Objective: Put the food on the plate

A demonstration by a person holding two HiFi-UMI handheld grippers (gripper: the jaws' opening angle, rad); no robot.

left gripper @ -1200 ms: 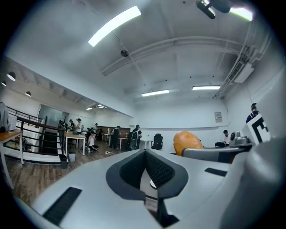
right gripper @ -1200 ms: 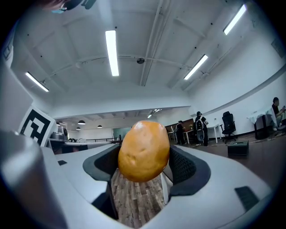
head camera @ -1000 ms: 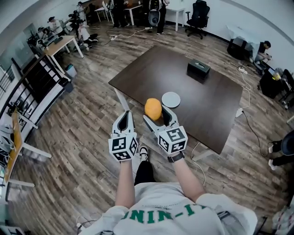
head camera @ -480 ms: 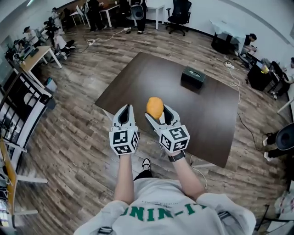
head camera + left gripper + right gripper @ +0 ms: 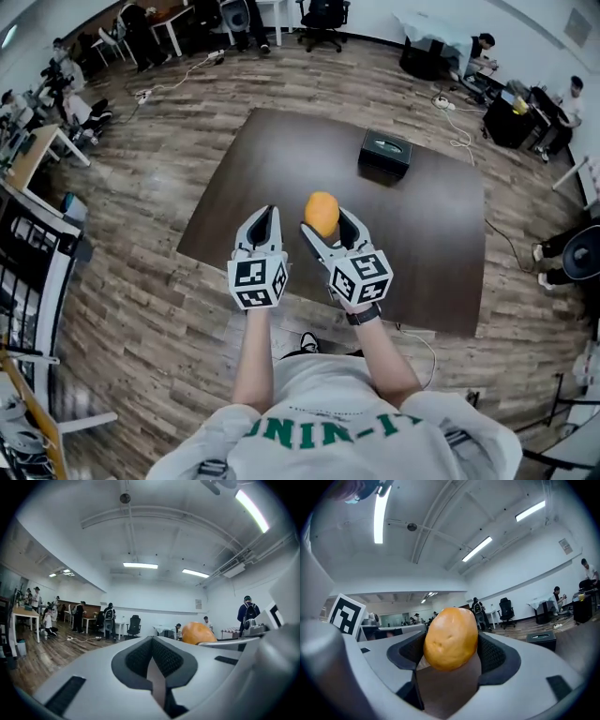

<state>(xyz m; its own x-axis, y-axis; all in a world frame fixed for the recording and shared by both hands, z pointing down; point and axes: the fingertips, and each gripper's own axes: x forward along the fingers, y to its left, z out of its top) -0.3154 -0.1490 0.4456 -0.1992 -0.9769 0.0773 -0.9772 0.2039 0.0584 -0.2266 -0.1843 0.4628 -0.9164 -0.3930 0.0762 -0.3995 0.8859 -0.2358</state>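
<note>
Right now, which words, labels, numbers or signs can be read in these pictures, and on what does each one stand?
"NIN-I": green print on the shirt; the rest hides in folds.
Left cube, right cube: square markers only, no letters.
Wall sign: too small to read.
Label on the box: blurred.

White T-shirt (image 5: 330, 442) with green lettering. Grey left gripper (image 5: 263, 214) and right gripper (image 5: 327, 221), each with 1 black-and-white marker cube (image 5: 257, 282).
</note>
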